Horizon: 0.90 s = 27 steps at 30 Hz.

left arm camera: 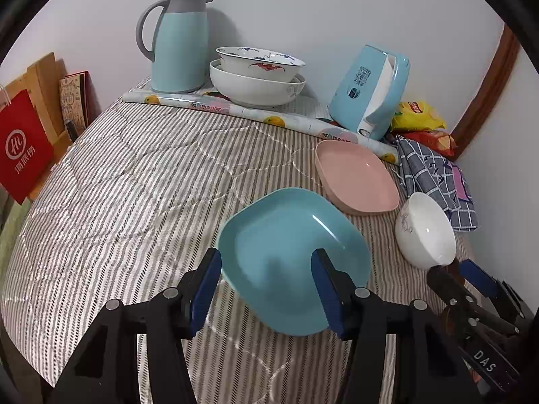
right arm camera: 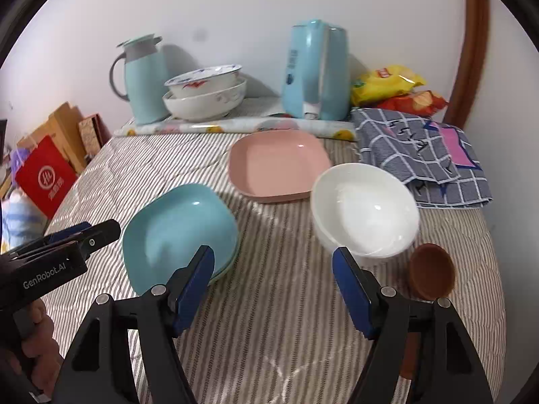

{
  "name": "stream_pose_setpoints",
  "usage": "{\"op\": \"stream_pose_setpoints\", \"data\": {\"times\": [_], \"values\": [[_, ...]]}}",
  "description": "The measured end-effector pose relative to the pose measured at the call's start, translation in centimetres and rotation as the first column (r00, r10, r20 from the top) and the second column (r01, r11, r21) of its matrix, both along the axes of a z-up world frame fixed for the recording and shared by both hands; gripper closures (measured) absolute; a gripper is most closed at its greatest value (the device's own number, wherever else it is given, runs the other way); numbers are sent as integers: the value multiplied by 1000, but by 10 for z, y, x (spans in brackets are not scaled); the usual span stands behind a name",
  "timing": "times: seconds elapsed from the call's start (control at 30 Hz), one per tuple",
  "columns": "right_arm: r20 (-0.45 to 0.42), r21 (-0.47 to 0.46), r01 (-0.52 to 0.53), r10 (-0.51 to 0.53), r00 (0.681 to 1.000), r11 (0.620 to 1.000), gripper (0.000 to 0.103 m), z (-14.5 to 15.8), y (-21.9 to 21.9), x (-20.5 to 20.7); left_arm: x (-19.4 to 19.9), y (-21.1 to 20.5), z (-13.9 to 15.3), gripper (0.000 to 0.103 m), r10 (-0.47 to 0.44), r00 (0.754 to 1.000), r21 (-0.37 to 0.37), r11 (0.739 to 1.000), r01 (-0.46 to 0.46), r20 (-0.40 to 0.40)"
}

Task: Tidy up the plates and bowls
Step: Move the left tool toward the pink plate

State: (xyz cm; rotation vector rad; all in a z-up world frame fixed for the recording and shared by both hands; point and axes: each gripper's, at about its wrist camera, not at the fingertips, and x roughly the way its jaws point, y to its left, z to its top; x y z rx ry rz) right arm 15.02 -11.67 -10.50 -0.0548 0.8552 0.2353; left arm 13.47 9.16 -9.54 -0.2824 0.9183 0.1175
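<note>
A blue square plate (left arm camera: 293, 256) lies on the striped cloth, apparently stacked on a pale green one whose edge shows in the right wrist view (right arm camera: 178, 235). My left gripper (left arm camera: 266, 289) is open, jaws either side of its near edge. A pink square plate (left arm camera: 357, 178) (right arm camera: 276, 165) lies further back. A small white bowl (left arm camera: 426, 232) (right arm camera: 365, 207) stands to the right. My right gripper (right arm camera: 273, 289) is open and empty, hovering between the blue plate and the white bowl. Two large bowls (left arm camera: 257, 79) (right arm camera: 205, 92) are nested at the back.
A blue thermos jug (left arm camera: 178, 40), a blue tissue holder (left arm camera: 370, 94), a rolled fruit-print mat (left arm camera: 256, 111), snack bags (right arm camera: 387, 84) and a checked cloth (right arm camera: 421, 158) line the back and right. A brown wooden spoon (right arm camera: 431, 269) lies by the white bowl. A red bag (left arm camera: 23, 148) stands left.
</note>
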Motion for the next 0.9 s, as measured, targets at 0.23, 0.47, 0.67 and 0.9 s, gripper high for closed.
{"op": "stream_pose_setpoints", "data": {"times": [0.23,0.47,0.67,0.9], "values": [[21,2,47,-47,999,999,31,11,-18,6,15,-9,1,48,-14,1000,-17,1000,14,-16],[27,11,59,-60,998,998,31,15,-27,23,36,-18,8,49,-60,998,16,998,60,-2],[22,-45,57,-56,998,997,31,17,-23,44,56,-15,10,49,-55,998,38,998,55,-19],[21,-37,39,-38,999,999,31,21,-18,72,78,-17,10,49,-78,997,24,997,78,16]]}}
